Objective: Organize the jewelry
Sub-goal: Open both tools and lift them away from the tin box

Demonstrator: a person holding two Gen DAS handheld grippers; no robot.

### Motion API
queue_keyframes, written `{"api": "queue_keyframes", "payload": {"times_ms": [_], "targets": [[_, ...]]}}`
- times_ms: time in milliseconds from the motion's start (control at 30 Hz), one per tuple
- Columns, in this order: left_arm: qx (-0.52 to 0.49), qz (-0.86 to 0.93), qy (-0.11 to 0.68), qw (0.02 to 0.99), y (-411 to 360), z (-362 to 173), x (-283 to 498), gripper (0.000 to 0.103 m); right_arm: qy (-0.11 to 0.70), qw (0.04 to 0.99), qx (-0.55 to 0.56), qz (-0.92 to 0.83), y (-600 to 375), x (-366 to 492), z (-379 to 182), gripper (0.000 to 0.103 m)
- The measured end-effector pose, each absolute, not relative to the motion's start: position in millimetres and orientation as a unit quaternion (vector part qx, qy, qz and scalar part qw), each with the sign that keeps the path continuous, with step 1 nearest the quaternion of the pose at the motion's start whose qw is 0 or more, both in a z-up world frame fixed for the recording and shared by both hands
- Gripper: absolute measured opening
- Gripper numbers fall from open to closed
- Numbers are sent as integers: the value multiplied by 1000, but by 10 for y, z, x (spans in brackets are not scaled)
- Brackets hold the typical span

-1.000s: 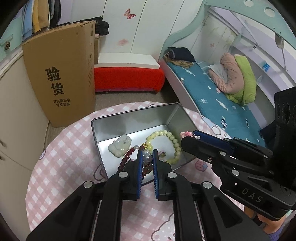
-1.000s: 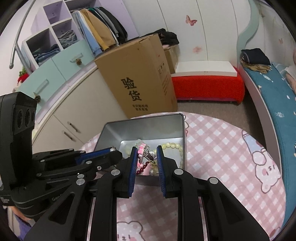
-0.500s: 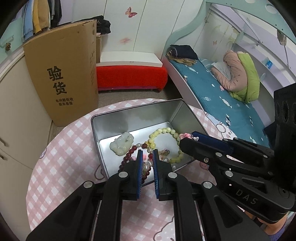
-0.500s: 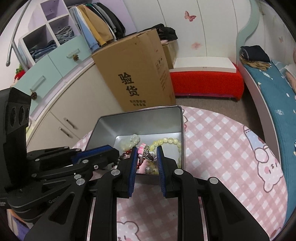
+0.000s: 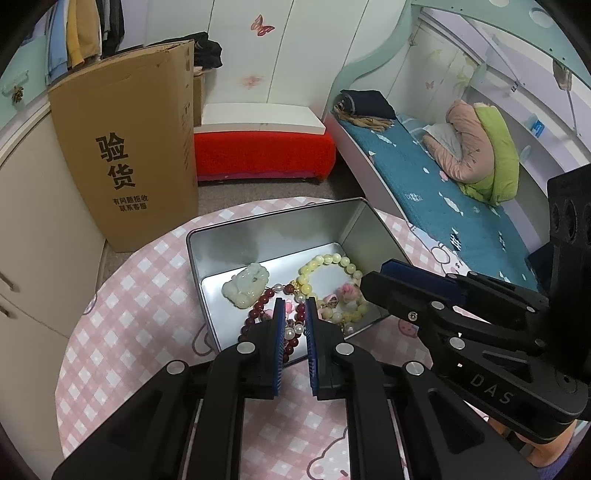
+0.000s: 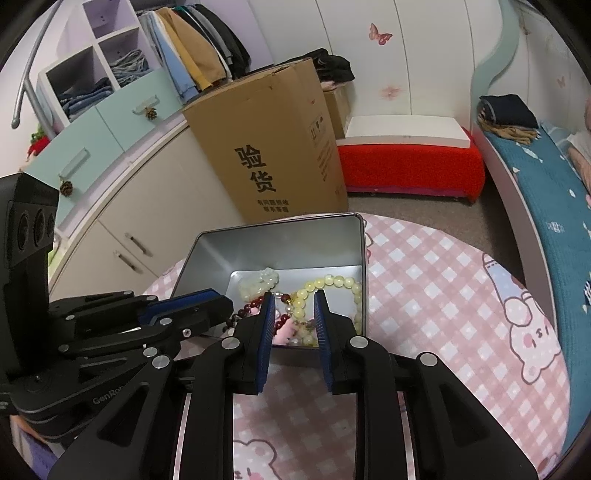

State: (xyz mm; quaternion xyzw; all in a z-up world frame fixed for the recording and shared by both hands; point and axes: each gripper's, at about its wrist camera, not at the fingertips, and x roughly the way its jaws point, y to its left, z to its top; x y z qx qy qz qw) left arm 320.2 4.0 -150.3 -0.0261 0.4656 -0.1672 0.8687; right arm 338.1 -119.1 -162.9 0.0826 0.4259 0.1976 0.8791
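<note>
A child's bedroom at home: teal-sheeted bed [image 5: 436, 184], open wardrobe of hanging clothes [image 6: 199, 55], butterfly-stickered wall panels [image 6: 380, 33].

Soft, even indoor light fills both sharp fisheye views, with black vignetting in the corners, walls bowing toward the rim from 9 to 3 o'clock, dull sheen inside the metal tin [image 5: 280, 236], and only faint shadows.

Left claw [image 5: 294, 308] over tin [image 5: 273, 236], bead bracelets [image 5: 325, 266]

Each hand-held gripper [image 5: 295, 317] is black plastic with blue ribbed pads [image 6: 266, 334], silver screws [image 5: 245, 347] and grey lettering.
</note>
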Motion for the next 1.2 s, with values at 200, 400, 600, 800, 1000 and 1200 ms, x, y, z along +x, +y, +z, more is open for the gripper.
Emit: {"api": "queue_keyframes", "payload": {"times_ms": [200,400,600,800,1000,1200], "targets": [[-22,-153,442,884,72,-1392,3096,36,416,884,88,192,-1256,3300,-1543,30],[-18,-131,416,899,159,-1233,2906,54,385,904,71,171,-1336,3049,-1328,59],[-2,-86,359,929,258,-973,2545,68,369,912,48,172,-1344,2713,-1124,71],[17,-73,319,945,261,-785,2119,80,330,930,21,160,-1279,2231,-832,83],[9,-62,271,960,307,-605,1642,83,282,949,-11,139,-1194,1716,-563,86],[-11,-58,221,973,377,-421,1173,88,243,961,-11,132,-1222,1265,-370,88]]}}
